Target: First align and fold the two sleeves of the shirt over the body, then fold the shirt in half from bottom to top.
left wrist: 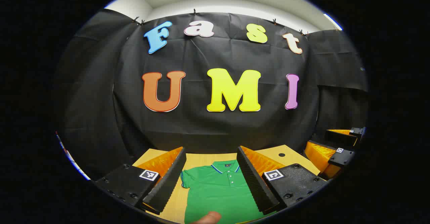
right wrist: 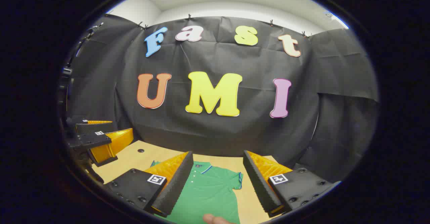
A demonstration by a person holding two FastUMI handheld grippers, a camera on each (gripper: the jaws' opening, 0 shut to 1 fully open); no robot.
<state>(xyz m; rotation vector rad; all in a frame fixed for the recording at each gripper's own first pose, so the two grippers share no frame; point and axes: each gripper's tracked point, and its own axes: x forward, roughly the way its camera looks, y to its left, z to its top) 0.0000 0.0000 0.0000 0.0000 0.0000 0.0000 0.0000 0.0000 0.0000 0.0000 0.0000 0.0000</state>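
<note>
- You have one green polo shirt [left wrist: 218, 190] lying flat on the table, collar toward the booth wall; the right gripper view shows that same one shirt [right wrist: 208, 197].
- You have one wooden table [left wrist: 201, 158], with one small dark hole [left wrist: 281, 154] in its top.
- You hold two grippers: the left gripper [left wrist: 211, 180] with two fingers spread wide apart, and the right gripper [right wrist: 218, 183] with two fingers likewise spread.
- Each gripper carries two square black-and-white markers [left wrist: 148, 175], one per finger.
- The shirt shows two short sleeves and one collar [left wrist: 225, 167], with three buttons on its placket.
- One fingertip [left wrist: 209, 218] shows at the bottom edge of each view.
</note>
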